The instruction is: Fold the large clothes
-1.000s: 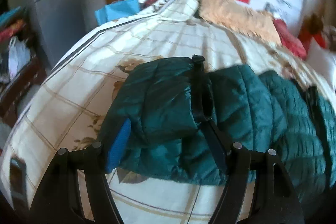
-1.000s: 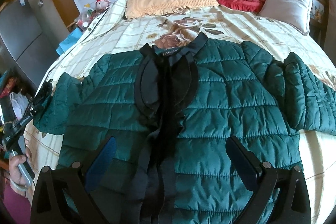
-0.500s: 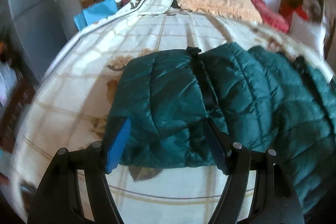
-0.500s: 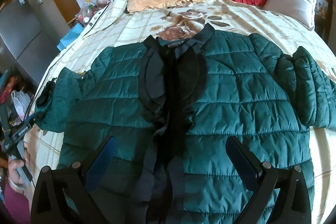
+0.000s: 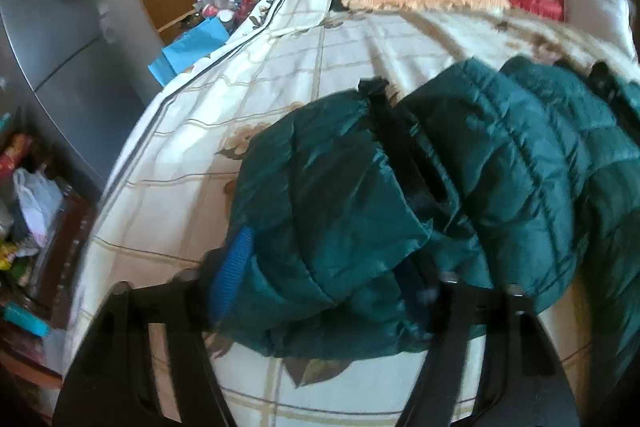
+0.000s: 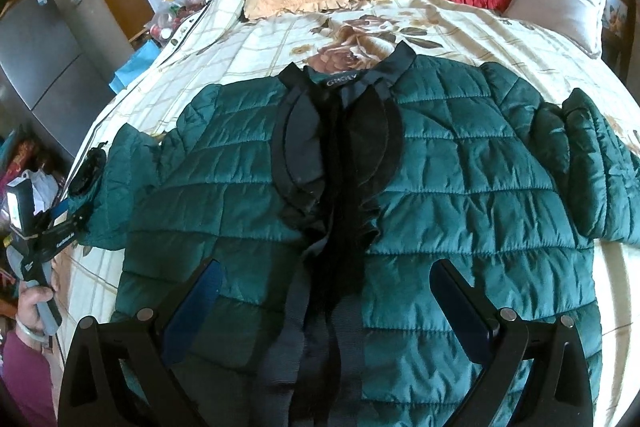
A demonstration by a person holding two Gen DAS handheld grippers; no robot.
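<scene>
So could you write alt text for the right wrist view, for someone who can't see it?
A dark green quilted jacket lies spread front-up on a floral bedspread, sleeves out to each side. The open right gripper hovers above its hem.

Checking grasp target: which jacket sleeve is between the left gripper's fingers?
The sleeve at the bed's fridge side; left gripper straddles its cuff. The other sleeve lies untouched.

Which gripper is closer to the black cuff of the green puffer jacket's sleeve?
Left. The left gripper straddles the sleeve beside the black cuff; the right gripper hovers over the jacket's hem, far away.
</scene>
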